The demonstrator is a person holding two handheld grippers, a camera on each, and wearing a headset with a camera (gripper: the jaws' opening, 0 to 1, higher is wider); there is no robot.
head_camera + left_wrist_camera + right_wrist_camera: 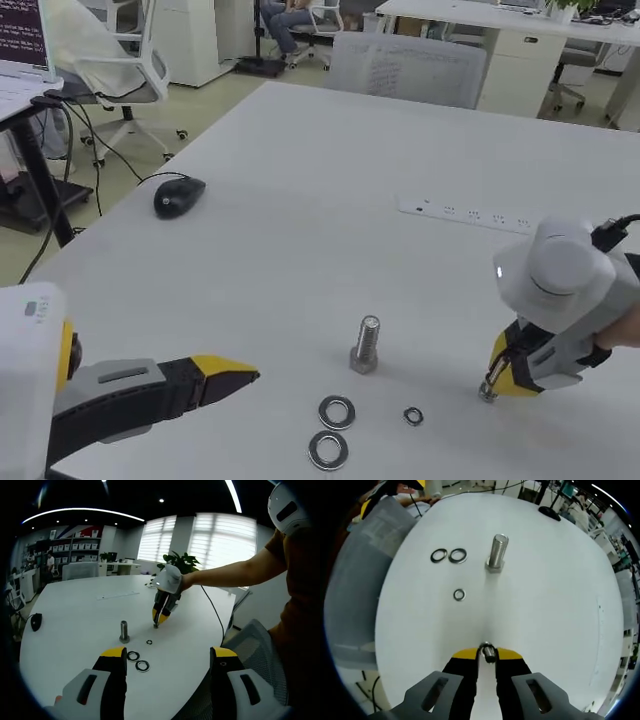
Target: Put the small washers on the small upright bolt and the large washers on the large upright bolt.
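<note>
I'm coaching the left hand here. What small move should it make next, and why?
Probably ease the open left gripper toward a large washer and close on it. Two of them lie flat beside the bare upright large bolt, while the right gripper is shut on a small metal part.

Table (300, 220) from its near edge. The broad middle and far surface is bare, bounded by a mouse (178, 195) at far left and a power strip (470, 215) at far right. Obstacles gather near centre: the large bolt (366, 345) stands upright. Nearer lie the far large washer (336, 411) and the near large washer (328, 450), just beside each other, with the small washer (413, 416) to their right. The right gripper (490, 388), clamped on the small bolt (487, 651), blocks the near right. The left gripper (169, 652), jaws spread, blocks the near left. Open lanes separate each gripper from the washers.
</note>
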